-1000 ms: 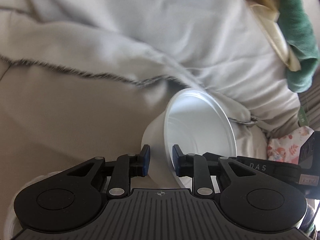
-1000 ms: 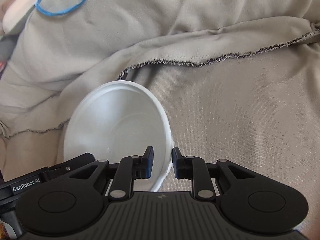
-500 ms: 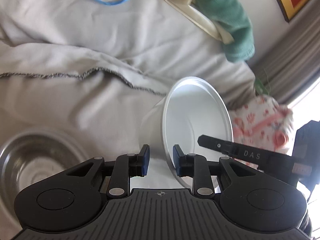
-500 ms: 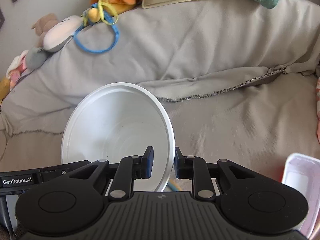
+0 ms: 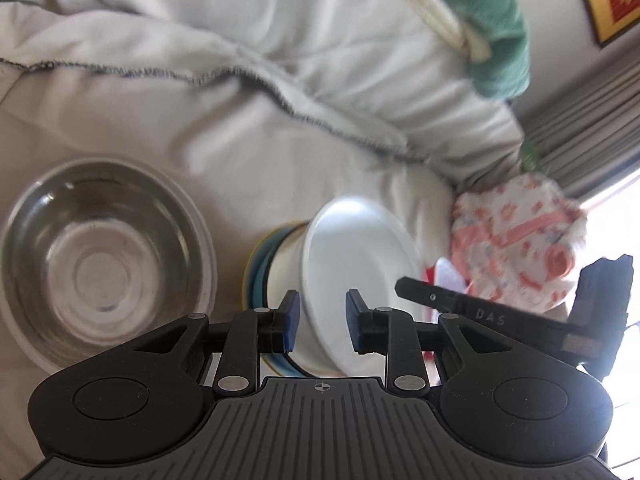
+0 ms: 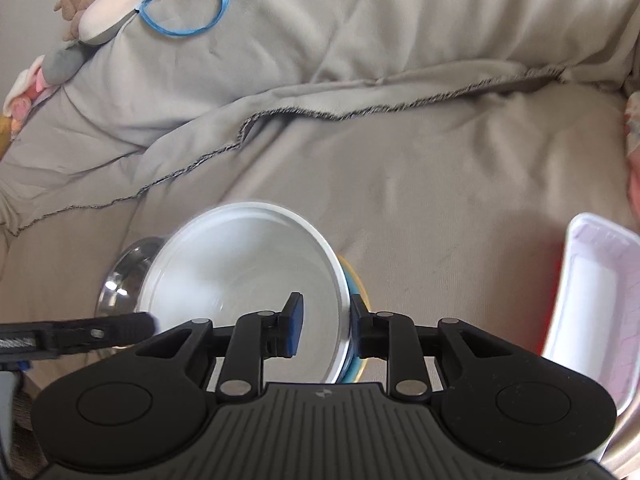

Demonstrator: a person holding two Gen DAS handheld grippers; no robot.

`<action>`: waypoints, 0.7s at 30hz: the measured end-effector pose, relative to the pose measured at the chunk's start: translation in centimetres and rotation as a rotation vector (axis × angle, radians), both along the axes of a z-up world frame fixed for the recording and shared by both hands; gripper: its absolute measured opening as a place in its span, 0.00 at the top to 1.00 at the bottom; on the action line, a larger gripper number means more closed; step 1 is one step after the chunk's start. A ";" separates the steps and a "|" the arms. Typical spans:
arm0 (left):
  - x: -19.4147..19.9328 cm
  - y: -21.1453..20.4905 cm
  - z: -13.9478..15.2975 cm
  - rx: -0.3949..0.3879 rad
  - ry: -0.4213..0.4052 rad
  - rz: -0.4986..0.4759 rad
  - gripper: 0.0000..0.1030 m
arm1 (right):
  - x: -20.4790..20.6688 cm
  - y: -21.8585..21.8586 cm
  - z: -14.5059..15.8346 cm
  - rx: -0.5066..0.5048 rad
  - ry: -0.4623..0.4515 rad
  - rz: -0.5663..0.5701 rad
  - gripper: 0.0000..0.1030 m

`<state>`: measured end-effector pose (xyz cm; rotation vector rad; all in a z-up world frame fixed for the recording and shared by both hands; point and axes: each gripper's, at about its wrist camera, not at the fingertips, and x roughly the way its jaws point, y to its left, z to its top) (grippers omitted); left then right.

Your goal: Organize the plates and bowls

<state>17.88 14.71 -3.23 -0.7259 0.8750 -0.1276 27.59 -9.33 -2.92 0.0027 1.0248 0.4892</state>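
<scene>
The round white plastic bowl hangs tilted above a stack of blue and yellow-rimmed plates on the grey sofa cover. The left claw straddles its rim with both pads close against the wall. The right claw, whose jaws have just been opening, stands slightly parted around the opposite rim. A round steel bowl sits beside the stack.

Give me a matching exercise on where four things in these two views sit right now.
1. shiny steel bowl
2. white plastic bowl
3. green towel
4. blue cord loop

A. lying on cream cloth
B. tilted over stacked coloured dishes
C. beside a white-and-grey soft toy
D. empty, upright on the grey couch seat

Pairs: 1-D, 2-B, 3-A, 4-C.
</scene>
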 end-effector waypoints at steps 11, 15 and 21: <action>-7.7 10.4 -2.0 0.244 0.023 0.408 0.72 | -2.6 7.9 5.0 -0.105 -0.230 0.102 0.44; -7.8 12.0 -4.8 0.258 0.071 0.442 0.72 | -1.6 15.2 3.3 -0.144 -0.134 0.204 0.44; -7.0 12.9 -9.3 0.126 0.098 0.393 0.70 | -0.8 23.1 -1.1 -0.316 -0.113 0.285 0.44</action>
